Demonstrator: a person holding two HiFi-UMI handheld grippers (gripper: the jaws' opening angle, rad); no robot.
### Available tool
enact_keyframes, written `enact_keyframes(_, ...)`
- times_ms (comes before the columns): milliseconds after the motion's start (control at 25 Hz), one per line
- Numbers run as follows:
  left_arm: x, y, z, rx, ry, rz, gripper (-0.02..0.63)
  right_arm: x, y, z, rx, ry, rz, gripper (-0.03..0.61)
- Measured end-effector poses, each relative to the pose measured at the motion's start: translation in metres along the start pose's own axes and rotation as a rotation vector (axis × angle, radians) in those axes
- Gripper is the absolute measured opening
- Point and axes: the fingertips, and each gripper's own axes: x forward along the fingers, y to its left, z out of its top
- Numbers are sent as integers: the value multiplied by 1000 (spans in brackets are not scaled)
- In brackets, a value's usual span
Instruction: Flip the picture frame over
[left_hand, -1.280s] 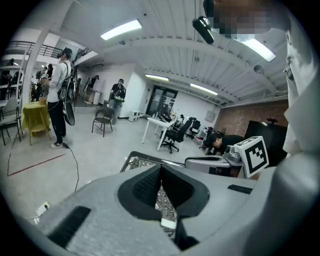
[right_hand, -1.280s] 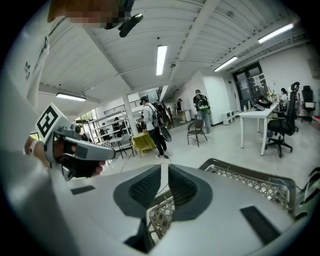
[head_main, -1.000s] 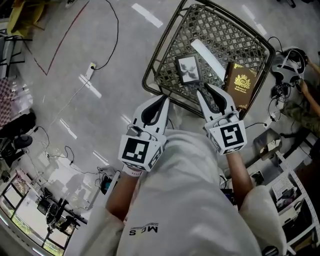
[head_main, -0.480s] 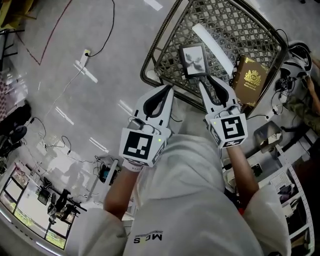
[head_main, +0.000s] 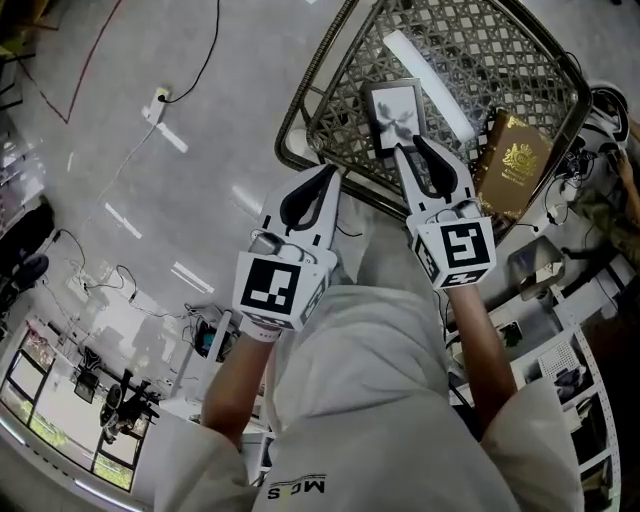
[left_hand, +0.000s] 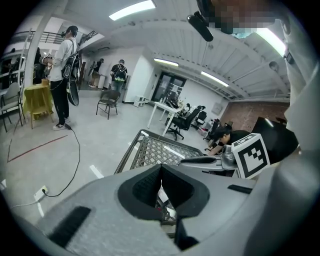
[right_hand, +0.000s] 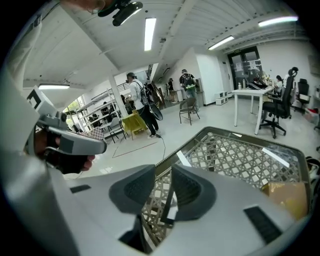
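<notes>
Setting: big open workshop, grey floor with cables, metal lattice table (head_main: 470, 45) up front.
Frame spot: picture frame (head_main: 393, 112) lying flat on the lattice close to the table's near rim, picture side up, brown book (head_main: 517, 163) off to its right.
Right gripper (head_main: 408, 148): tips right at the frame's near edge, jaws only a slit apart, dark frame edge peeking through the gap. No sign of a real pinch, can't confirm contact.
Left gripper (head_main: 328, 172): jaws pressed together on nothing, parked over the table's rim, left of the frame.
Progress: honestly just the approach stage, flip not started.
Left to do: clamp the edge, lift, roll it over, set it down face down.
</notes>
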Motion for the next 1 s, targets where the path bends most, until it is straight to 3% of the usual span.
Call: enact_keyframes(1000, 27, 46, -67, -22, 96, -1, 25, 74, -3, -84, 106, 117, -102, 121)
